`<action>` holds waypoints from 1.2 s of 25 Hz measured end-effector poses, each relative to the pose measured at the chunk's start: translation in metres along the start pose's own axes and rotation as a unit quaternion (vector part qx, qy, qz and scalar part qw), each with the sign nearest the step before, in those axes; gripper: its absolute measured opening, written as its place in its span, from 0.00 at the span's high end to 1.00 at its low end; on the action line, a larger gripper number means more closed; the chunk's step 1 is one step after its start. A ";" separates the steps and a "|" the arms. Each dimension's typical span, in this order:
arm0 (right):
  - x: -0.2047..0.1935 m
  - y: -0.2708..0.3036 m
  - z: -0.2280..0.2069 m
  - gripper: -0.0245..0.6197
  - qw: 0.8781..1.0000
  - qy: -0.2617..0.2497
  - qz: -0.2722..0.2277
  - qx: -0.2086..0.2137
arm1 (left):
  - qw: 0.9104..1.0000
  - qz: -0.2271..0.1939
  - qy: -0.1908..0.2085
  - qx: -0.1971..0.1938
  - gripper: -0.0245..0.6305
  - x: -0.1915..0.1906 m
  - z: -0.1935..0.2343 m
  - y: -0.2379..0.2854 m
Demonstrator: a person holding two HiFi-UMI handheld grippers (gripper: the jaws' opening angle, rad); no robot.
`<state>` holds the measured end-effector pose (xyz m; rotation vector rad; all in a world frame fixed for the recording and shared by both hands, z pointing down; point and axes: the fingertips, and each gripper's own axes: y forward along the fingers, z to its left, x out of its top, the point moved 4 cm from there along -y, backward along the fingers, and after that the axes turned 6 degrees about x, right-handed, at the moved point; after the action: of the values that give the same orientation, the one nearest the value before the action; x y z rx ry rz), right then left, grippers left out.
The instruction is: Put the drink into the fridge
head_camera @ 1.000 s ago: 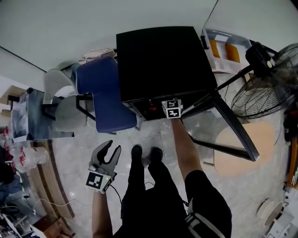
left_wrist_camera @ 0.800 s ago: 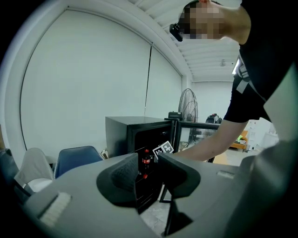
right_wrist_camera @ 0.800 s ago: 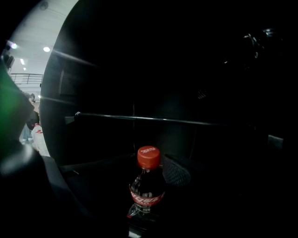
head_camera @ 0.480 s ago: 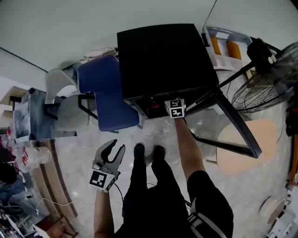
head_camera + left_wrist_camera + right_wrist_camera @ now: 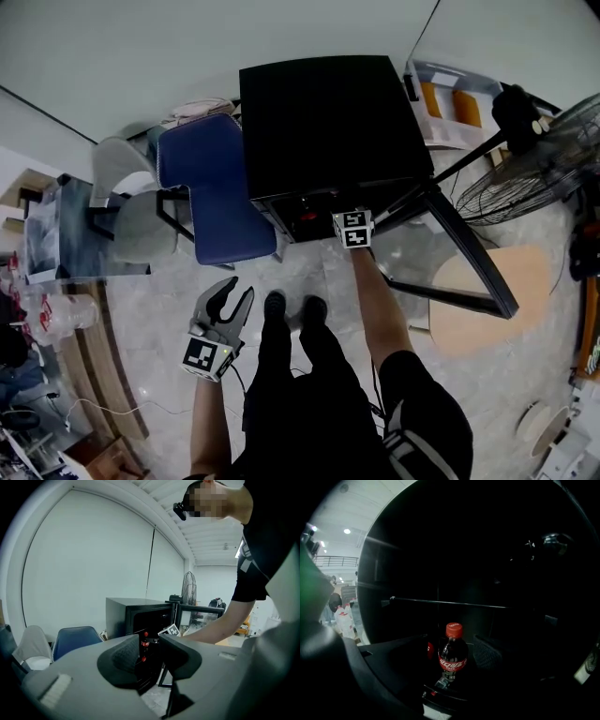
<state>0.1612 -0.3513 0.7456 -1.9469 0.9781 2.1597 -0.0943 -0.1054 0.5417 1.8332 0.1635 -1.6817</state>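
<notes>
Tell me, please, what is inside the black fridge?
A dark cola bottle with a red cap stands upright inside. Another small red object shows at its left. The rest of the interior is too dark to see.

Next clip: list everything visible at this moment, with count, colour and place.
fridge: one, black, centre; glass door swung open at its right
cola bottle: one, dark, red cap, upright inside fridge
chair: one, blue, left of fridge
grey chairs: two, further left
fan: one, black, right edge
round board: one, beige, floor beside door
left gripper: one, grey, open, empty, lower left
right gripper: one, black, inside fridge; jaws have just been opening, cola bottle between them, not pressed
</notes>
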 end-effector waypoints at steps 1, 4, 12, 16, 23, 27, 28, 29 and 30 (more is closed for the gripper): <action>0.001 -0.002 0.002 0.49 1.000 0.002 0.001 0.001 | 1.000 -0.001 0.001 -0.001 0.76 -0.001 0.000 0.000; 0.003 -0.009 0.005 0.49 1.000 0.003 0.003 0.003 | 1.000 -0.011 -0.001 -0.007 0.76 0.003 -0.002 0.003; 0.011 -0.043 0.005 0.50 1.000 0.002 -0.001 -0.005 | 0.999 -0.033 0.004 -0.019 0.76 0.027 0.002 0.017; 0.014 -0.060 0.005 0.50 1.000 -0.003 0.001 -0.010 | 0.999 -0.041 0.013 -0.026 0.76 0.038 0.005 0.022; 0.025 -0.110 0.004 0.53 1.000 -0.029 0.011 0.001 | 0.998 -0.047 0.023 -0.046 0.76 0.049 0.000 0.031; 0.031 -0.138 0.011 0.56 0.999 -0.045 0.011 0.008 | 0.997 -0.062 0.021 -0.045 0.76 0.057 0.001 0.027; 0.034 -0.144 0.013 0.57 0.999 -0.048 0.009 0.009 | 0.997 -0.064 0.021 -0.043 0.76 0.058 0.002 0.026; 0.037 -0.151 0.014 0.59 0.999 -0.050 0.006 0.010 | 0.997 -0.066 0.021 -0.043 0.76 0.059 0.002 0.024; 0.041 -0.158 0.015 0.61 0.999 -0.051 0.001 0.009 | 0.997 -0.068 0.021 -0.042 0.76 0.059 0.002 0.024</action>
<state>0.2123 -0.2329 0.6444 -1.8080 0.9787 2.2190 -0.0740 -0.1440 0.4950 1.8302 0.3789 -1.7005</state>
